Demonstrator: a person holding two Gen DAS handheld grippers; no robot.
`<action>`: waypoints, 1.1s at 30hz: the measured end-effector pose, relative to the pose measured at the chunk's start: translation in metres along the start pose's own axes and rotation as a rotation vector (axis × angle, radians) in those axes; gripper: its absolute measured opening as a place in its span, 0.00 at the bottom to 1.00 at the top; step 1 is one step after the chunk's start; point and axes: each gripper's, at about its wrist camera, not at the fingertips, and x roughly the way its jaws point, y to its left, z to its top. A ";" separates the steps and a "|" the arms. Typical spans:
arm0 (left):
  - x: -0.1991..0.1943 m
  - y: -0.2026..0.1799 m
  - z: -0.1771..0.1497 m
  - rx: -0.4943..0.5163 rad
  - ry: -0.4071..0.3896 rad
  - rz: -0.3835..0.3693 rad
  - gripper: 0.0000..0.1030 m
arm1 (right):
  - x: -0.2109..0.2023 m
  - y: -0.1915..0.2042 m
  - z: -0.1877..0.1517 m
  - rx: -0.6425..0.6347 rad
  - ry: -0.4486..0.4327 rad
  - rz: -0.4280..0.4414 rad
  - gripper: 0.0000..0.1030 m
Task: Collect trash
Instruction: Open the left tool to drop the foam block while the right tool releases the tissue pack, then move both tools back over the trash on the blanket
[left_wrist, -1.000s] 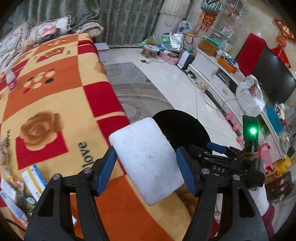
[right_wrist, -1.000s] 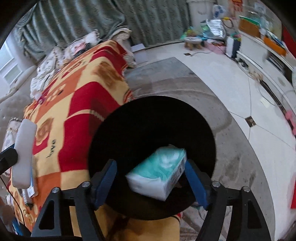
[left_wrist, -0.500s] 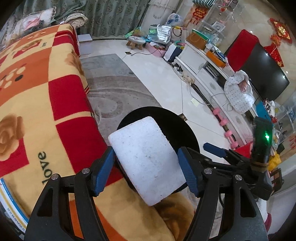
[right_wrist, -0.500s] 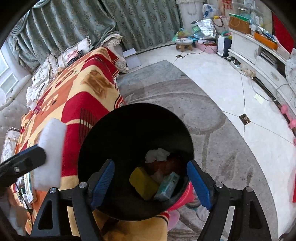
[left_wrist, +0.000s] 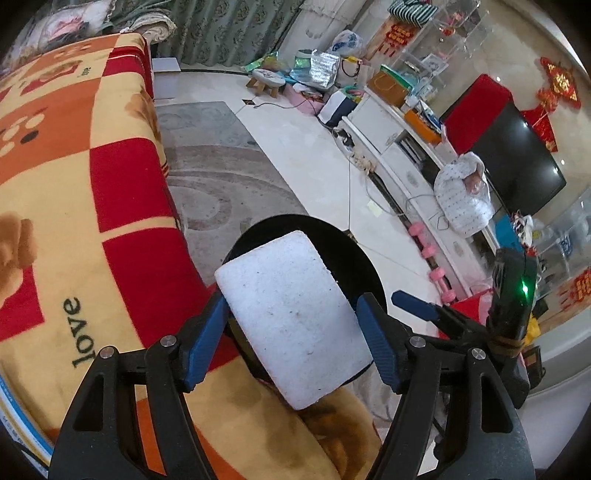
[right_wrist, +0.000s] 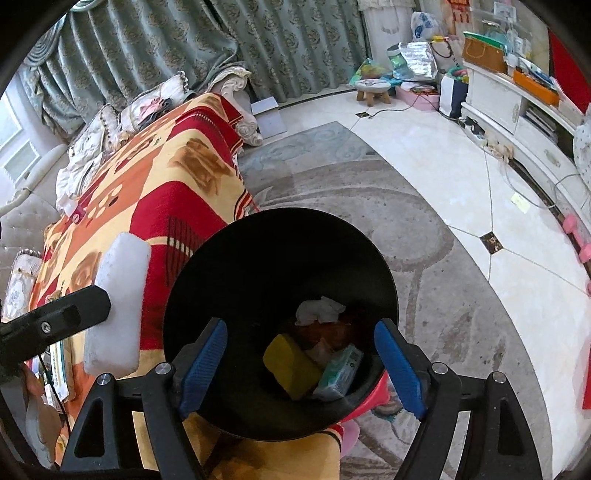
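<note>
- The patterned blanket (left_wrist: 74, 206) fills my left side; the rug (right_wrist: 424, 280) and tiled floor run off to the right.
- My black trash bin (right_wrist: 280, 258) stands against the blanket's edge, mouth open, with a yellow sponge (right_wrist: 290, 365), a green tissue pack (right_wrist: 341, 371) and a crumpled white tissue (right_wrist: 319, 310) already at the bottom.
- My left gripper (left_wrist: 291, 338) carries the white foam block (left_wrist: 291, 317) just short of the bin's rim; its jaws have just been easing apart, the block between them, though the pads look to be touching its sides.
- My right gripper (right_wrist: 301, 365) hangs empty over the bin, jaws having just spread wide.
- Step in hand, as I judge it: binning the foam. Next I must bring it over the mouth, then let go fully.
</note>
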 end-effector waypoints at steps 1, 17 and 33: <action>0.001 0.002 0.001 -0.006 0.004 0.009 0.70 | 0.000 0.000 0.000 -0.001 -0.001 0.000 0.78; -0.010 0.020 -0.007 -0.060 0.008 0.067 0.70 | -0.010 0.014 -0.002 -0.035 -0.008 0.047 0.80; -0.053 0.042 -0.027 -0.047 -0.050 0.208 0.70 | 0.000 0.068 -0.010 -0.139 0.030 0.078 0.80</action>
